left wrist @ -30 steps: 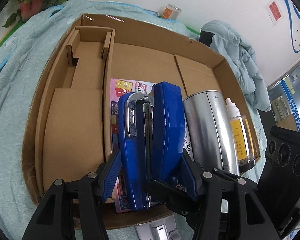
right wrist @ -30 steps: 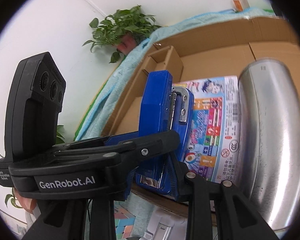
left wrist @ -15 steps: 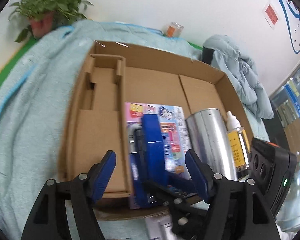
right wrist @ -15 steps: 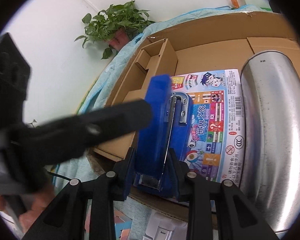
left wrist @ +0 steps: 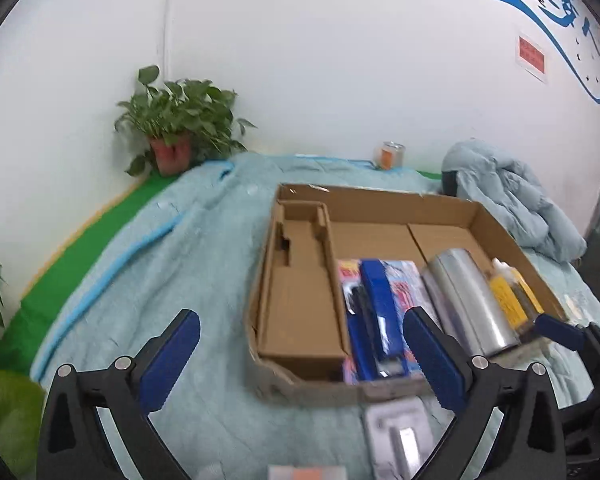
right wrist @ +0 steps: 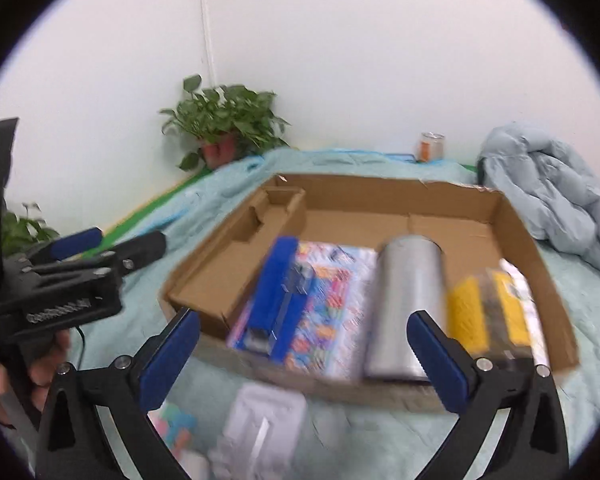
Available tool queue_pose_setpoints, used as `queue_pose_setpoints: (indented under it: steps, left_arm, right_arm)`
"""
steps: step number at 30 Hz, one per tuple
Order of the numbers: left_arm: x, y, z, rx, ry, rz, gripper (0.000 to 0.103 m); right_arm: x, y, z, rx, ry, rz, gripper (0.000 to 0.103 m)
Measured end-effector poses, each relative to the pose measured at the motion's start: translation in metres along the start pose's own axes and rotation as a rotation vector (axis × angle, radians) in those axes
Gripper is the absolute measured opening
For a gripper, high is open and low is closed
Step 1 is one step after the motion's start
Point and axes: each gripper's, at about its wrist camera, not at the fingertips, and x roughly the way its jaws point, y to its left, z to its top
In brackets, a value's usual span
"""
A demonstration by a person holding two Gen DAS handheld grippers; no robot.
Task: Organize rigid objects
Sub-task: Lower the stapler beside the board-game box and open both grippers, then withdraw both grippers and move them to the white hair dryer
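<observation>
Both sets of jaws are opening wide with nothing between them: the left gripper [left wrist: 300, 354] and the right gripper [right wrist: 303, 354], which 1 second ago clamped the blue stapler [left wrist: 380, 312] together, have let go and pulled back toward the near side. From left to right, the cardboard box [left wrist: 376, 204] now holds an empty insert, the stapler lying on the colourful booklet [right wrist: 332, 304], the steel cylinder [left wrist: 468, 300] and the yellow-labelled bottle [left wrist: 512, 300]. That placement looks finished; the white packet [right wrist: 264, 428] on the near blanket seems a likely next pick.
</observation>
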Motion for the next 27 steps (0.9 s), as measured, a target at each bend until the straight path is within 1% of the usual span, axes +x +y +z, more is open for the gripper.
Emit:
queue_pose_setpoints:
  steps: [1, 2, 3, 4, 5, 6, 7, 8, 9, 10, 11, 12, 13, 16, 24, 27]
  left_arm:
    - [-0.005, -0.003, -0.005, -0.003, 0.001, -0.003, 0.081]
    - [-0.009, -0.007, -0.010, 0.003, 0.015, -0.003, 0.030]
    - [-0.009, -0.009, -0.014, 0.010, 0.049, -0.005, 0.002]
    - [-0.010, -0.014, -0.019, 0.004, 0.094, -0.014, 0.001]
    - [-0.014, -0.015, -0.024, -0.020, 0.102, -0.037, 0.001]
    - [-0.017, -0.018, -0.027, -0.031, 0.092, -0.051, 0.003]
    - [-0.024, -0.024, -0.031, -0.029, 0.073, -0.063, 0.009]
    - [-0.029, -0.028, -0.034, -0.015, 0.069, -0.063, 0.043]
    - [-0.032, -0.034, -0.036, -0.001, 0.070, -0.055, 0.099]
    - [-0.040, -0.039, -0.038, 0.001, 0.033, -0.022, 0.099]
    - [-0.046, -0.040, -0.041, -0.008, -0.010, -0.004, 0.102]
    - [-0.052, -0.042, -0.044, -0.015, -0.036, 0.008, 0.102]
    - [-0.052, -0.041, -0.043, -0.016, -0.034, 0.002, 0.102]
    - [-0.054, -0.041, -0.044, -0.043, 0.002, -0.043, 0.102]
    - [-0.075, -0.037, -0.047, -0.081, 0.014, -0.052, 0.102]
    - [-0.079, -0.039, -0.052, -0.080, 0.035, -0.043, 0.102]
  right_arm:
    - [-0.003, -0.004, -0.006, 0.015, 0.017, -0.011, 0.102]
    - [-0.006, -0.008, -0.010, 0.029, 0.025, -0.015, 0.099]
    - [-0.010, -0.011, -0.015, 0.037, 0.028, -0.016, 0.071]
    - [-0.012, -0.011, -0.017, 0.034, 0.037, -0.028, 0.028]
    - [-0.012, -0.011, -0.020, 0.027, 0.057, -0.058, 0.017]
    - [-0.014, -0.013, -0.022, 0.036, 0.063, -0.076, 0.016]
    - [-0.016, -0.013, -0.023, 0.049, 0.055, -0.080, 0.017]
    - [-0.021, -0.014, -0.026, 0.056, 0.037, -0.088, 0.024]
    - [-0.027, -0.014, -0.028, 0.050, 0.025, -0.097, 0.058]
    - [-0.033, -0.014, -0.030, 0.046, 0.013, -0.104, 0.100]
    - [-0.041, -0.013, -0.033, 0.051, -0.023, -0.115, 0.102]
    - [-0.048, -0.012, -0.034, 0.051, -0.052, -0.129, 0.102]
    - [-0.053, -0.011, -0.036, 0.044, -0.067, -0.143, 0.102]
    - [-0.059, -0.012, -0.040, 0.037, -0.066, -0.130, 0.102]
    - [-0.070, -0.018, -0.048, 0.035, -0.052, -0.117, 0.102]
    - [-0.074, -0.017, -0.050, 0.025, -0.049, -0.123, 0.102]
